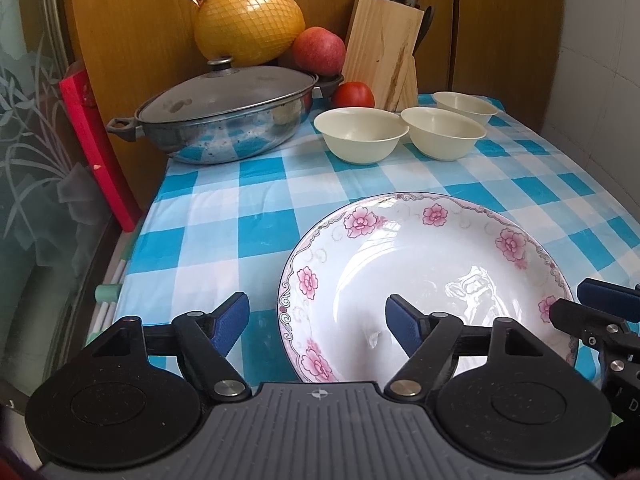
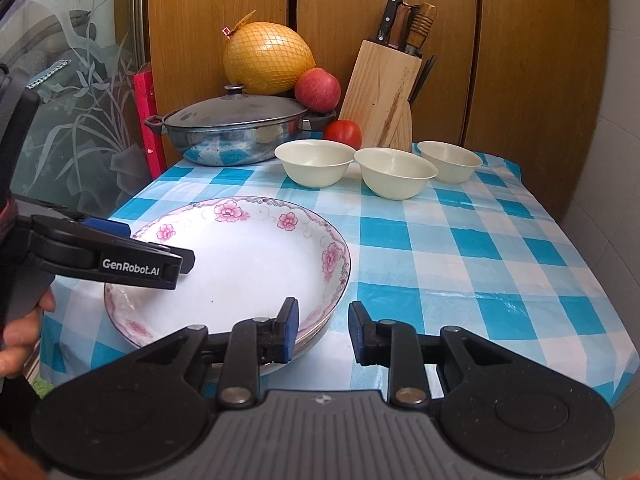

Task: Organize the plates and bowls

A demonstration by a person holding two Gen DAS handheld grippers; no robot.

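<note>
A white plate with pink flowers (image 1: 424, 276) tops a stack of plates (image 2: 244, 264) on the checked tablecloth. Three cream bowls stand in a row behind it: left (image 1: 360, 134), middle (image 1: 443, 132) and right (image 1: 466, 107). My left gripper (image 1: 318, 326) is open and empty, its jaws straddling the plate's near-left rim. My right gripper (image 2: 323, 328) is open and empty, its left finger (image 2: 289, 330) over the plate's near-right rim. The right gripper also shows in the left wrist view (image 1: 600, 312), and the left gripper in the right wrist view (image 2: 120, 256).
A lidded steel pot (image 1: 224, 116) stands at the back left with a netted pomelo (image 1: 248, 24), an apple (image 1: 318, 50) and a tomato (image 1: 353, 95) behind. A knife block (image 1: 382, 52) stands at the back. A red board (image 1: 98, 148) leans at the left table edge.
</note>
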